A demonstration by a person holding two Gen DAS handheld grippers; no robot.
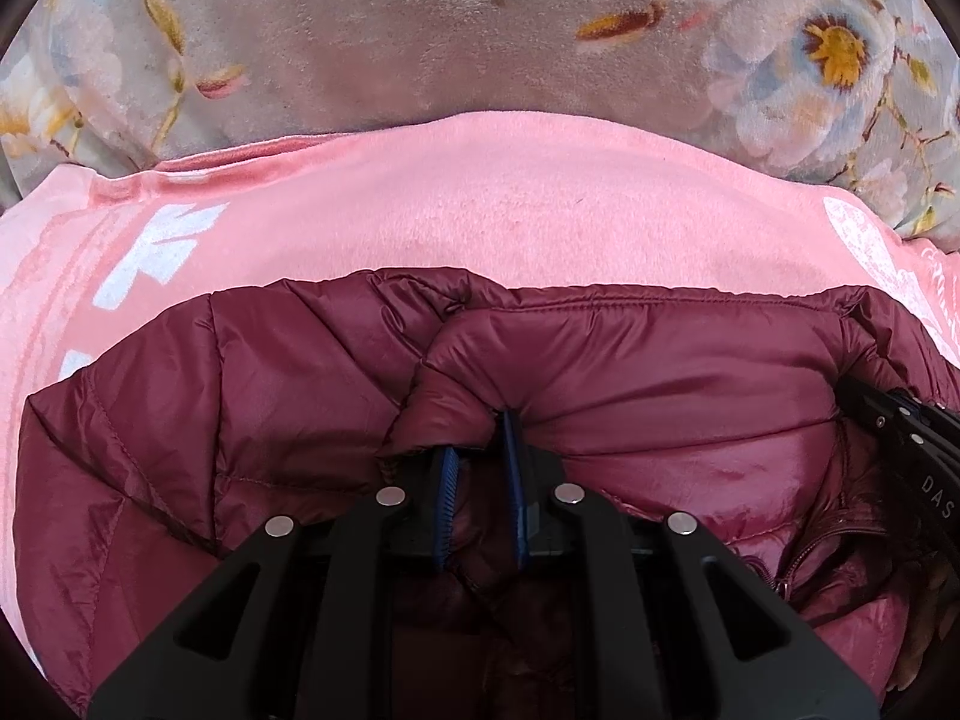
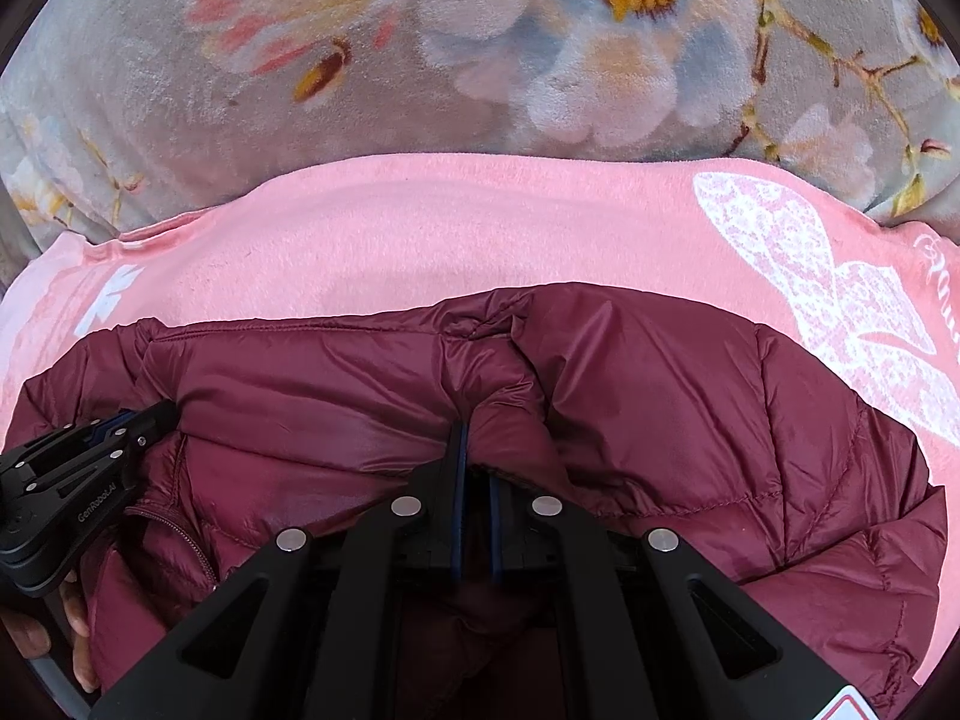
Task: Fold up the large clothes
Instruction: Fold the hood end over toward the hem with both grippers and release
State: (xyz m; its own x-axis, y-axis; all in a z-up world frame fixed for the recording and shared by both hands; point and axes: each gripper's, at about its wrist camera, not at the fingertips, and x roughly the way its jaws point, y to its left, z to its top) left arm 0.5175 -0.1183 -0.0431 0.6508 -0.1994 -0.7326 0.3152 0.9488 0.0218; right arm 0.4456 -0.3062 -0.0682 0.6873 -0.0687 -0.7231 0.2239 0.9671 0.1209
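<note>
A maroon quilted puffer jacket lies on a pink blanket; it also shows in the right wrist view. My left gripper is shut on a pinched fold of the jacket's upper edge, its blue pads pressing the fabric. My right gripper is shut on another fold of the same jacket. The right gripper appears at the right edge of the left wrist view. The left gripper appears at the left of the right wrist view. The jacket's zipper lies between the two grippers.
The pink blanket carries white lettering and a white butterfly print. It lies on a grey plush floral bedspread that fills the far side. The person's hand shows at the lower left of the right wrist view.
</note>
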